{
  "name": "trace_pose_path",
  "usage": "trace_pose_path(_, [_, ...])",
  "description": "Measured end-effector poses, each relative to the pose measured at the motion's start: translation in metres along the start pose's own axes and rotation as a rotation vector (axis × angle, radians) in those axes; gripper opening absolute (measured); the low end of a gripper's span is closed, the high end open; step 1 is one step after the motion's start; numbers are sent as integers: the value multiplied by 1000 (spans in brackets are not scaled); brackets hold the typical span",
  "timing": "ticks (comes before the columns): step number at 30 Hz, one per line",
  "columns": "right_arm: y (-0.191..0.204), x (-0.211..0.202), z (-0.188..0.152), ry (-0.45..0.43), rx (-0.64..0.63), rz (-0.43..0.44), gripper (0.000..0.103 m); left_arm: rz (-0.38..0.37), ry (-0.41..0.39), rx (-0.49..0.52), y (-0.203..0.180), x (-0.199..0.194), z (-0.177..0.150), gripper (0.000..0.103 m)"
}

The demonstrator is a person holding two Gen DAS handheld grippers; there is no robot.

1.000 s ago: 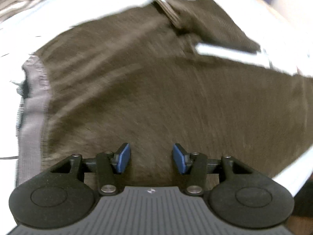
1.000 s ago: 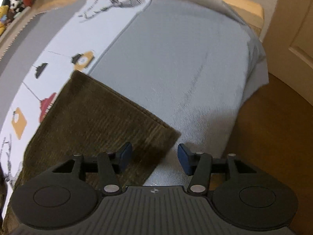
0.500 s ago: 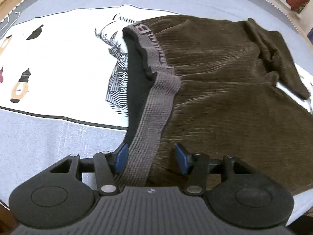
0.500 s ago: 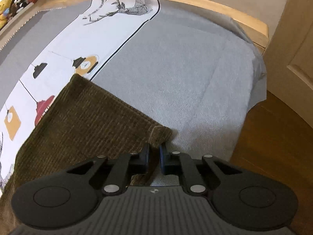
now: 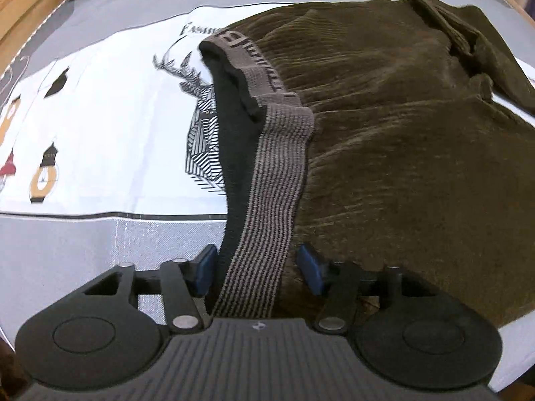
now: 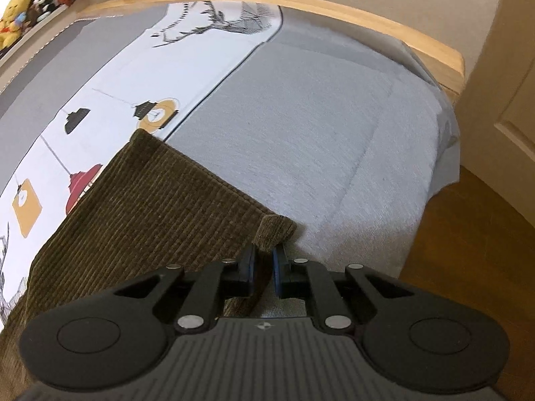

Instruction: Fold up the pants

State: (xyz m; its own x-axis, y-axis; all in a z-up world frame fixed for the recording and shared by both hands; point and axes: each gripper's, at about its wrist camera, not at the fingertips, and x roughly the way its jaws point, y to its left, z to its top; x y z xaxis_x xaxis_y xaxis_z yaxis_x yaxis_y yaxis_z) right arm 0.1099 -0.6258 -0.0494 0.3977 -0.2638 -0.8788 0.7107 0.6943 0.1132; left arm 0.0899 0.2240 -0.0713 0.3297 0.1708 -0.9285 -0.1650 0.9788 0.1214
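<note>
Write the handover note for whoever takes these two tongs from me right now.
Right tongs: shut on the hem corner of the brown corduroy pants.
Left tongs: closing around the striped waistband, pads not yet pressing it.
Pants lie spread across the printed bedsheet, waistband gaping, one leg bunched at the far side.
Done: hem corner gripped.
Left: finish the waistband grip, then probably lift and make the first fold. No fold is visible yet.
</note>
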Motion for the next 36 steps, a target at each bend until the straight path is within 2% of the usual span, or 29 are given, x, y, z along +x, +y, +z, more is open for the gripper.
trace_pose_path(1, [1, -1, 0, -5, -6, 1, 11, 4, -5, 16, -2, -2, -1, 49])
trace_pose_path(2, [1, -1, 0, -11, -5, 1, 10, 7, -12, 29, -2, -4, -2, 38])
trace_pose_path(4, [0, -4, 1, -26, 9, 1, 10, 23, -27, 53, -1, -8, -5, 31])
trace_pose_path(7, [-4, -8, 3, -53, 38, -40, 9, 56, -29, 103, -3, -14, -12, 8])
trace_pose_path(8, [-5, -7, 3, -51, 46, -46, 9, 56, -18, 119, -4, -15, -14, 7])
trace_pose_path(11, [-3, -4, 1, -39, 37, -74, 9, 52, 0, 153, -5, -20, -21, 7])
trace_pose_path(15, [6, -2, -2, -24, 6, -110, 13, 23, 7, 116, 2, -22, -20, 11])
trace_pose_path(16, [7, -4, -2, -30, 8, -124, 15, 18, -6, 97, 4, -24, -16, 17])
trace_pose_path(17, [8, -7, -2, -43, 11, -129, 15, 16, -28, 82, 7, -27, -14, 18])
trace_pose_path(18, [10, -12, -1, -68, 8, -140, 19, 18, -66, 64, 10, -33, -12, 20])
trace_pose_path(19, [14, -18, -1, -100, -8, -155, 23, 18, -102, 47, 11, -38, -10, 28])
trace_pose_path(20, [19, -24, 0, -131, -26, -163, 25, 9, -137, 29, 13, -43, -8, 32])
trace_pose_path(21, [23, -29, 0, -155, -41, -156, 32, -13, -163, 10, 15, -47, -5, 32])
trace_pose_path(22, [28, -33, -1, -172, -60, -134, 36, -51, -176, -6, 15, -50, -3, 32])
trace_pose_path(25, [47, -42, -7, -191, -134, -58, 36, -161, -189, -2, 6, -52, 2, 32])
trace_pose_path(29, [85, -49, -24, -142, -310, 152, 36, -245, -144, 85, -23, -48, 2, 32])
trace_pose_path(31, [108, -54, -37, -127, -419, 230, 36, -248, -68, 131, -36, -37, 1, 36])
trace_pose_path(33, [129, -62, -49, -125, -507, 288, 36, -200, 43, 164, -45, -19, -2, 43])
trace_pose_path(36, [155, -74, -57, -117, -558, 371, 36, -172, 49, 177, -51, -19, 2, 46])
